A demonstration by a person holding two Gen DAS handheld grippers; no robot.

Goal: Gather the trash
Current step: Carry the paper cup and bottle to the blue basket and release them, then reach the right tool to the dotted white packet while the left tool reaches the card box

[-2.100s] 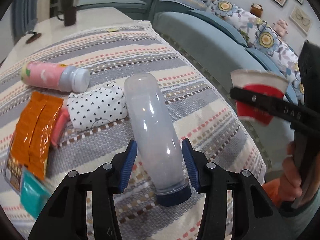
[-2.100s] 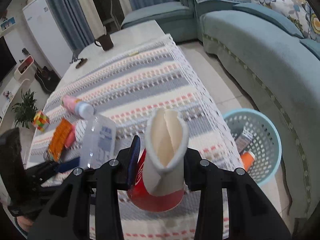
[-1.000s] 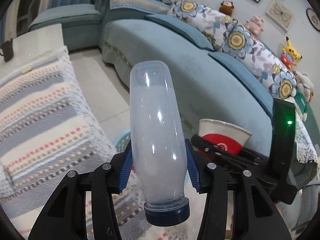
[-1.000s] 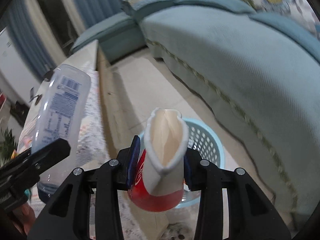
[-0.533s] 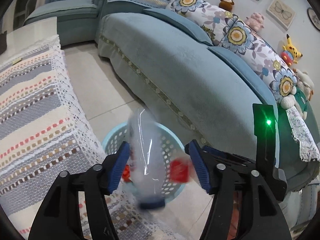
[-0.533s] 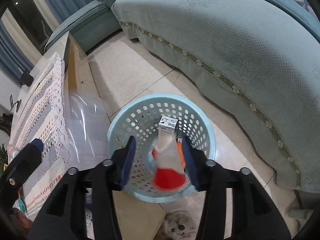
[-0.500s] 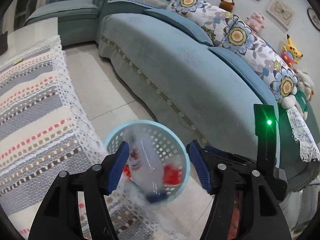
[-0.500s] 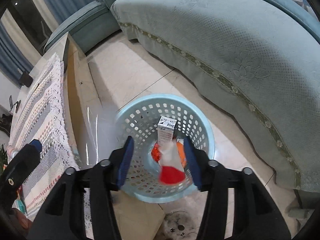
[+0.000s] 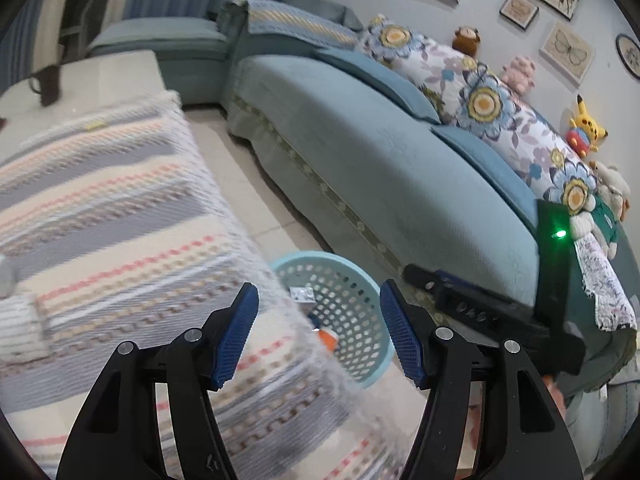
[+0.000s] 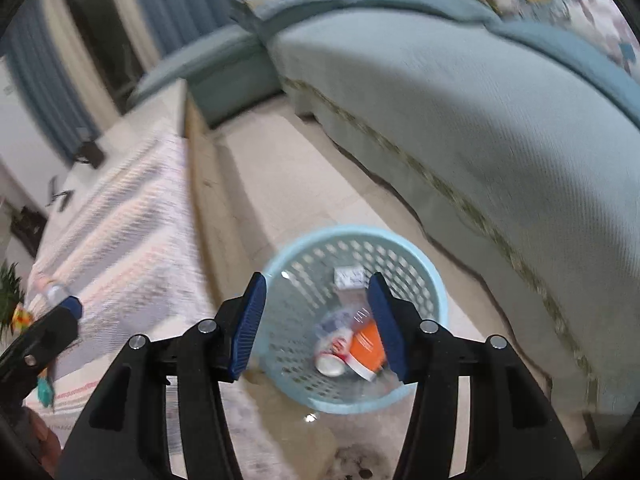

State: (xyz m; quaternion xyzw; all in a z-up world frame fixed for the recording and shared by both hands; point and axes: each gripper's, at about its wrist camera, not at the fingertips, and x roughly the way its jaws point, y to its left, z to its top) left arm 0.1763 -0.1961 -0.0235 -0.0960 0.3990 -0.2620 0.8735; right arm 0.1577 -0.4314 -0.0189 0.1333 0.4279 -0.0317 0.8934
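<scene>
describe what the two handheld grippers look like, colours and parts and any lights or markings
Both are matte black plastic. The left gripper and right gripper each have two angular, cut-out arms with silver round pivot bolts, ending in ribbed blue pads. Seen from the left wrist view, the right gripper's body carries an upright black block with a lit green light. No cables or sleeves are clearly visible.

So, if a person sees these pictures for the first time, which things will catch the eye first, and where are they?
Probably the light blue basket on the floor between the striped table cloth and the blue sofa, with a red and white cup and orange packaging lying inside. Next come the open, empty left gripper and right gripper above it. The soft toys along the sofa back also stand out.
</scene>
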